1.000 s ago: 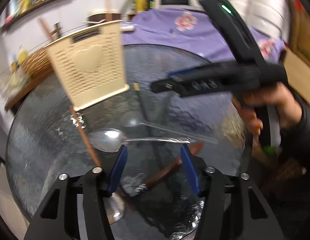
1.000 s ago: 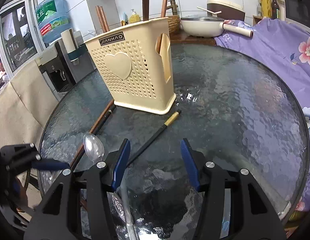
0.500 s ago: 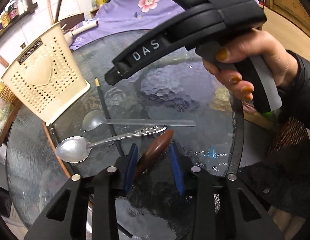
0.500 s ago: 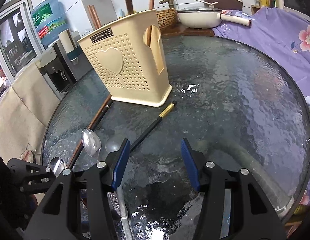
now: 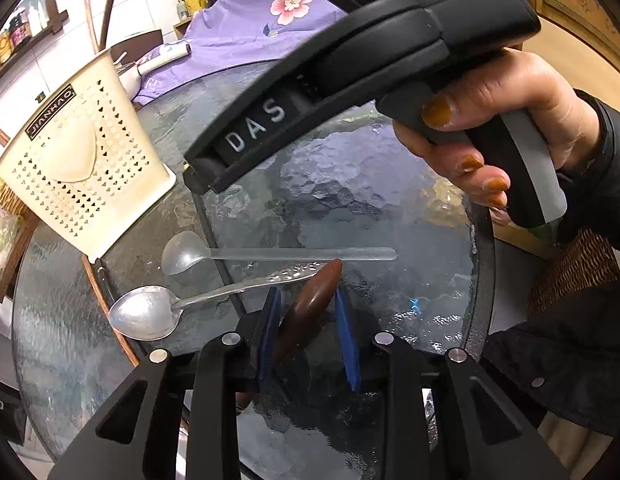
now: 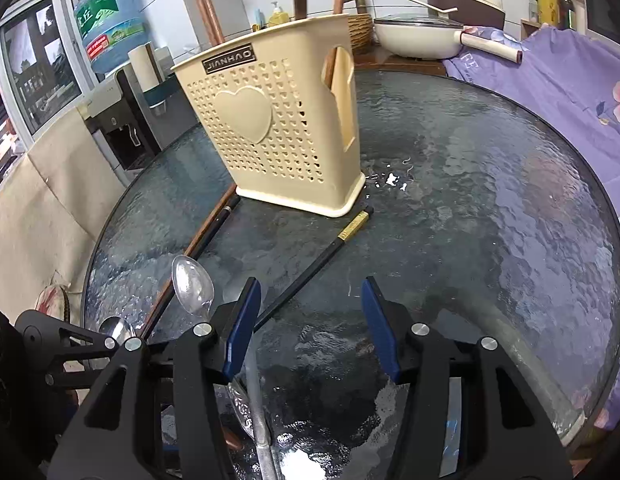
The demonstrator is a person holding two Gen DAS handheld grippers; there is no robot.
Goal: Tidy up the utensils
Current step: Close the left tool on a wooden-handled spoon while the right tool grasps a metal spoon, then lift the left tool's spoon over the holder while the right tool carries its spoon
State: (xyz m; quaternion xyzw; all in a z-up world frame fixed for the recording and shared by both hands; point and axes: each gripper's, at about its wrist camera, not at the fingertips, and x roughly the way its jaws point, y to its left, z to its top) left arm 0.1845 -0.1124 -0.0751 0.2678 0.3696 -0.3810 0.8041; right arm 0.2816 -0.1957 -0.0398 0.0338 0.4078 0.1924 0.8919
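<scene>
A brown wooden handle (image 5: 310,304) lies slanted on the glass table (image 5: 349,208), between the blue pads of my left gripper (image 5: 306,296). Its jaws are closing; the left pad touches the handle, and a gap still shows at the right pad. Just beyond lie a metal spoon (image 5: 146,316) and a clear plastic spoon (image 5: 182,254). The cream perforated utensil holder (image 6: 278,128) stands upright mid-table with sticks in it. My right gripper (image 6: 311,284) hovers open over the glass, nothing between its pads. A black chopstick (image 6: 337,240) and a brown chopstick (image 6: 198,240) lie near the holder's base.
A person's hand (image 5: 489,128) holds the right tool high above the spoons in the left wrist view. A white pan (image 6: 413,36) and a purple floral cloth (image 6: 569,80) sit beyond the table's far rim. A water bottle (image 6: 110,28) stands at the left.
My left gripper rolled and moved in over the brown handle, and its jaws narrowed around it. The right gripper's view shifted only slightly; its jaws kept their width.
</scene>
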